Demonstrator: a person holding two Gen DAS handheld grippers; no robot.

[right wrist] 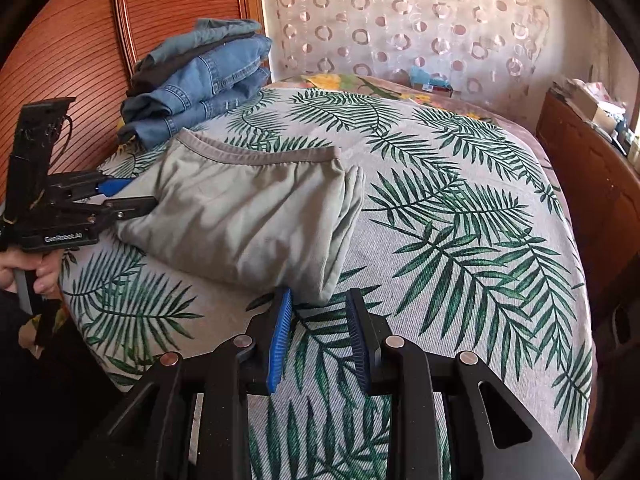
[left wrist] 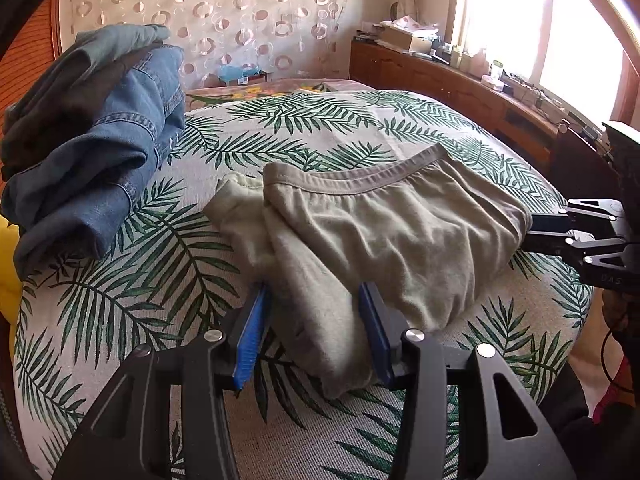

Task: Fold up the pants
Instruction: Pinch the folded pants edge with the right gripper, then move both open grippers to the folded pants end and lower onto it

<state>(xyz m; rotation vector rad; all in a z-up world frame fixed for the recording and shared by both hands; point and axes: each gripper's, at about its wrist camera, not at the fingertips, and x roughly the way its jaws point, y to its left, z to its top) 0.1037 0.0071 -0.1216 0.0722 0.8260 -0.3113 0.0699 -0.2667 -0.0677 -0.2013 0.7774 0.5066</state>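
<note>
Folded grey-green pants (left wrist: pixel 384 232) lie on the leaf-print bedspread, waistband toward the far side; they also show in the right wrist view (right wrist: pixel 248 208). My left gripper (left wrist: pixel 316 300) is open, its blue pads on either side of the folded near edge of the pants, with cloth between them. It shows at the left of the right wrist view (right wrist: pixel 134 196), at the pants' edge. My right gripper (right wrist: pixel 318 304) is open, just in front of the pants' near corner, with only a tip of cloth near it. It shows at the right of the left wrist view (left wrist: pixel 536 228).
A stack of folded jeans and dark clothes (left wrist: pixel 88 148) sits on the bed by the wooden headboard (right wrist: pixel 60 40). A wooden sideboard (left wrist: pixel 460 84) with clutter runs under the window. The bedspread (right wrist: pixel 460 220) extends to the right of the pants.
</note>
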